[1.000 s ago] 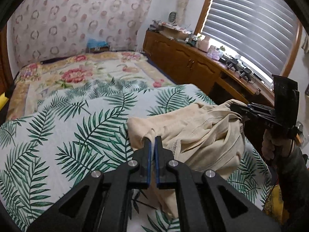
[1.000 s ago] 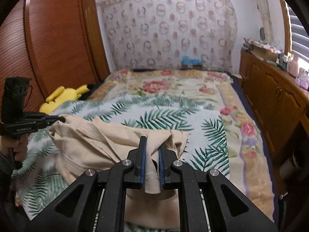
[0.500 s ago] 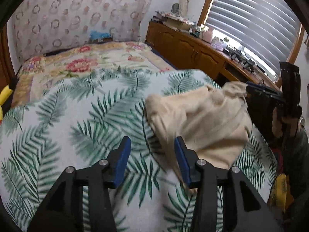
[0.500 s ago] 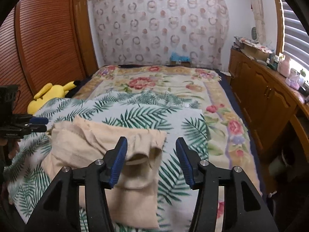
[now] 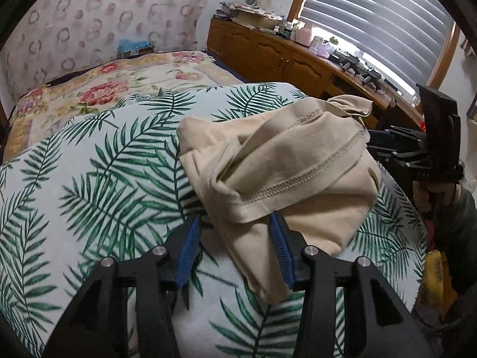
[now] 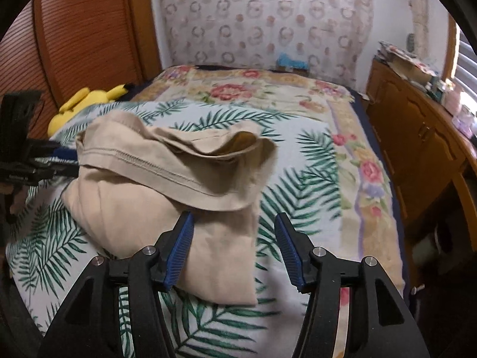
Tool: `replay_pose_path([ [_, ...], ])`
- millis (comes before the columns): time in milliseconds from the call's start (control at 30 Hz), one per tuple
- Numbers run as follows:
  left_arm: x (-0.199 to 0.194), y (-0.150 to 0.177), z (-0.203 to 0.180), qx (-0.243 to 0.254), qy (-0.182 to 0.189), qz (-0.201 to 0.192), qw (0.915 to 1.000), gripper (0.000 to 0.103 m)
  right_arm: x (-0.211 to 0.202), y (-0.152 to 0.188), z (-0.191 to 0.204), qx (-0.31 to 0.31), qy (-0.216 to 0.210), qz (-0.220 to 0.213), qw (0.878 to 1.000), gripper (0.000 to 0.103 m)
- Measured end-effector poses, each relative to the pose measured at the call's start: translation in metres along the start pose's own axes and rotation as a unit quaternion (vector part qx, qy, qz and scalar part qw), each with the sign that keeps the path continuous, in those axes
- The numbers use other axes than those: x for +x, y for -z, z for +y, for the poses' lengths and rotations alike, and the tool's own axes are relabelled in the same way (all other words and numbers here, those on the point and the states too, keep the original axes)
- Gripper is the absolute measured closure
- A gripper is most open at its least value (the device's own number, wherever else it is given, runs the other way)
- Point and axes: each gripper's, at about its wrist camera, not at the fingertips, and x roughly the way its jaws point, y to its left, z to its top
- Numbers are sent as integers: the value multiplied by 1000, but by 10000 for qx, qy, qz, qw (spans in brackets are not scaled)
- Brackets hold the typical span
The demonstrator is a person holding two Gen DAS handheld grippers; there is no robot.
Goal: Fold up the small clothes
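Beige garment (image 5: 286,173): a small cotton piece with a stitched hem, lying rumpled on the palm-leaf blanket (image 5: 98,173) at the near edge of the bed (image 6: 351,161), toward its corner by the wooden cabinet (image 5: 268,56); one layer is doubled loosely over the rest.
Why it lies so: the top layer appears to have been laid across as a first fold, and the puffed, uneven hem suggests the fold is not yet flattened or squared.
Left gripper (image 5: 235,238): spread, with a corner of the cloth lying loosely between the blue pads (image 5: 187,250); nothing is pinched.
Right gripper (image 6: 232,238): spread, held over the garment's near right part; the cloth passes under the left finger but is not clamped.
Why they are held so: both are angled down at the near edge, judged as a release with room left for a fresh grasp.
Change from a second ago: both grippers were then pressed together on the fabric and the garment was held up between them; the jaws have just been opening, the right one slightly further in the last half second, and the cloth is now dropped onto the blanket.
Surroundings: a floral bedspread (image 6: 238,89) farther up the bed, a yellow plush toy (image 6: 80,104) at its left edge.
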Motion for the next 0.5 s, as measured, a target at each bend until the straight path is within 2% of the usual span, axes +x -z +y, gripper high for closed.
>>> replay_pose_path([
  [233, 0, -27, 8, -41, -196, -194, 9996, 57, 17, -17, -6, -104, -19, -34, 9999, 46],
  [267, 0, -30, 10, -32, -212, -219, 9995, 57, 18, -20, -6, -118, -17, -59, 9999, 48],
  [300, 0, -35, 12, -32, -250, -263, 9993, 57, 18, -24, -7, -135, -23, -88, 9999, 56],
  [333, 0, -39, 14, -39, -271, -297, 9992, 57, 20, -28, -9, -138, -33, -116, 9998, 58],
  [500, 2, -58, 31, -138, -407, -460, 9980, 57, 24, -52, -20, -63, -102, -336, 9994, 59],
])
